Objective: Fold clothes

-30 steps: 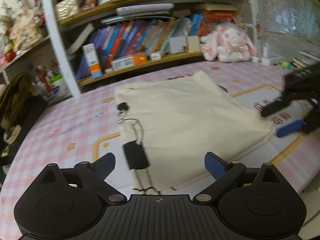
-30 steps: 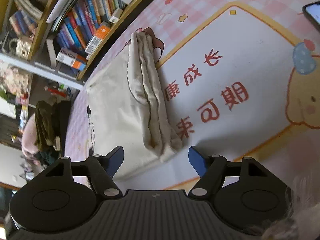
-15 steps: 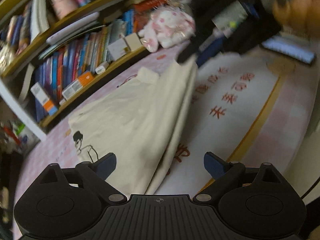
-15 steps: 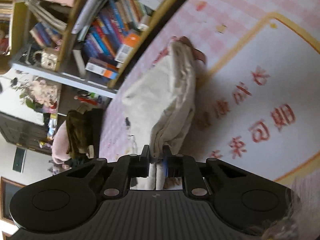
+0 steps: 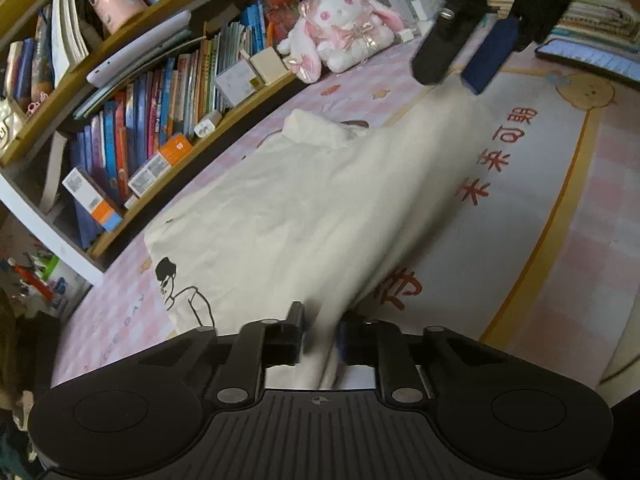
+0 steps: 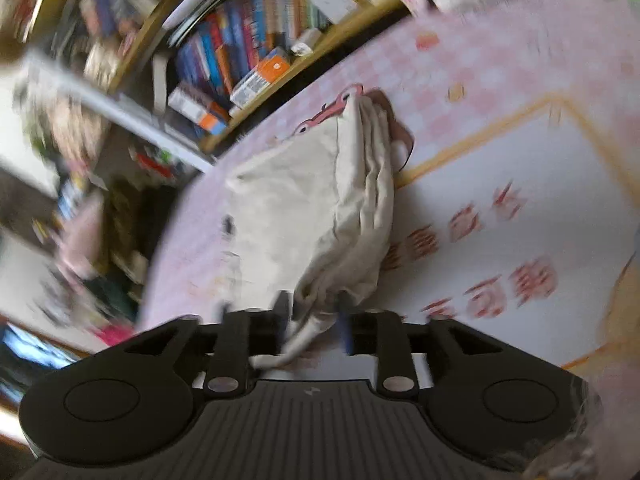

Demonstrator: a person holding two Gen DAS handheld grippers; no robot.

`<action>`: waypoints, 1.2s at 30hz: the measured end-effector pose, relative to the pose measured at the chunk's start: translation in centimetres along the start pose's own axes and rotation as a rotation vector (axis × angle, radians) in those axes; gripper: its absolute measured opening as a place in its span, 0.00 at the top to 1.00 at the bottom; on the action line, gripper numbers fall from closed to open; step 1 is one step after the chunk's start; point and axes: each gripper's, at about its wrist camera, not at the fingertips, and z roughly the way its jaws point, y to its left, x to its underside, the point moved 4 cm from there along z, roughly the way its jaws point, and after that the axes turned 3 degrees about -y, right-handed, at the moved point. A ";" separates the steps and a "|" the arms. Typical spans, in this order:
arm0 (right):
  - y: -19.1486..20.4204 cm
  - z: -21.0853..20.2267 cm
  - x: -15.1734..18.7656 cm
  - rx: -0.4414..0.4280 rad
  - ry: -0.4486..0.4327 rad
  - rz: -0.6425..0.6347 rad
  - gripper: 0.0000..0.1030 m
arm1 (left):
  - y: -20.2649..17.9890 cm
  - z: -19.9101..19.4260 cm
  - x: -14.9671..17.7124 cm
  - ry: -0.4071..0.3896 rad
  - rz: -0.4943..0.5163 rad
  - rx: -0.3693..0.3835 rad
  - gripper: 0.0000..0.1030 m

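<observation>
Here, shirt [image 5: 320, 208] edge between fingers [image 5: 295, 332] (both pairs)

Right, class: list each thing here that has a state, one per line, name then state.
Shirt: partly folded, right edge lifted off the mat.
Left gripper: shut on the shirt's near edge.
Right gripper: shut on bunched shirt layers.
Phone: lying flat, screen lit.

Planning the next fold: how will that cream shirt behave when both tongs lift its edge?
The cream shirt probably hangs floppy: it drapes and sags between the left tongs and right tongs. Its stacked layers may slide apart. It's likely light.
</observation>
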 end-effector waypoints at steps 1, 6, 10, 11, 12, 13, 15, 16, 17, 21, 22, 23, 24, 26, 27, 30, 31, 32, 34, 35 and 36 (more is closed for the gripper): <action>0.6 -0.3 0.2 0.038 -0.009 -0.123 0.51 | 0.1 -0.1 -0.1 -0.004 -0.002 0.003 0.87; 3.9 -0.2 2.8 0.163 -0.012 -0.780 0.22 | 1.0 -0.3 -0.8 -0.017 -0.032 0.020 0.86; 5.8 1.2 6.1 0.169 0.020 -1.199 0.14 | 1.6 -0.4 -1.2 -0.020 -0.059 0.036 0.86; 6.1 1.9 7.0 0.170 0.021 -1.266 0.14 | 1.6 -0.4 -1.2 -0.020 -0.062 0.038 0.86; 6.3 2.6 7.8 0.172 0.022 -1.332 0.14 | 1.7 -0.4 -1.3 -0.019 -0.066 0.040 0.86; 6.6 3.2 8.6 0.173 0.024 -1.398 0.14 | 1.7 -0.4 -1.2 -0.019 -0.070 0.042 0.86; 7.0 4.7 9.9 0.185 0.033 -1.491 0.14 | 1.8 -0.4 -1.2 -0.019 -0.080 0.045 0.86; 7.1 5.4 10.4 0.196 0.041 -1.523 0.14 | 1.8 -0.4 -1.2 -0.020 -0.084 0.046 0.86; 7.2 6.1 10.8 0.207 0.048 -1.555 0.14 | 1.9 -0.5 -1.2 -0.021 -0.088 0.046 0.85; 6.9 7.7 11.6 0.246 0.055 -1.640 0.16 | 1.9 -0.4 -0.9 -0.021 -0.095 0.047 0.82; 6.7 7.9 11.4 0.269 0.057 -1.649 0.24 | 1.9 -0.4 -0.8 -0.020 -0.095 0.048 0.82; 6.5 8.1 11.1 0.303 0.055 -1.663 0.32 | 1.8 -0.4 -0.7 -0.019 -0.094 0.049 0.81; 6.3 8.4 10.7 0.337 0.053 -1.676 0.51 | 1.6 -0.4 -0.5 -0.018 -0.088 0.049 0.81; 6.2 8.3 9.9 0.356 0.051 -1.660 0.67 | 1.3 -0.4 -0.3 -0.016 -0.074 0.048 0.81; 6.2 8.1 9.4 0.352 0.047 -1.642 0.76 | 1.2 -0.4 -0.2 -0.015 -0.064 0.044 0.81; 7.2 7.2 8.6 0.339 -0.004 -1.634 0.87 | 1.1 -0.4 0.4 -0.003 -0.045 0.017 0.81; 7.6 7.0 8.4 0.338 -0.021 -1.639 0.88 | 1.2 -0.4 0.6 0.002 -0.044 0.005 0.81; 8.0 6.8 8.2 0.336 -0.037 -1.643 0.88 | 1.4 -0.5 0.8 0.007 -0.047 -0.011 0.81; 8.4 6.7 7.8 0.336 -0.045 -1.643 0.89 | 2.0 -0.5 1.2 0.019 -0.057 -0.040 0.79; 8.6 6.6 7.7 0.336 -0.046 -1.643 0.89 | 2.3 -0.5 1.5 0.027 -0.058 -0.053 0.78; 8.7 6.6 7.5 0.337 -0.047 -1.643 0.89 | 2.5 -0.4 1.7 0.034 -0.055 -0.063 0.78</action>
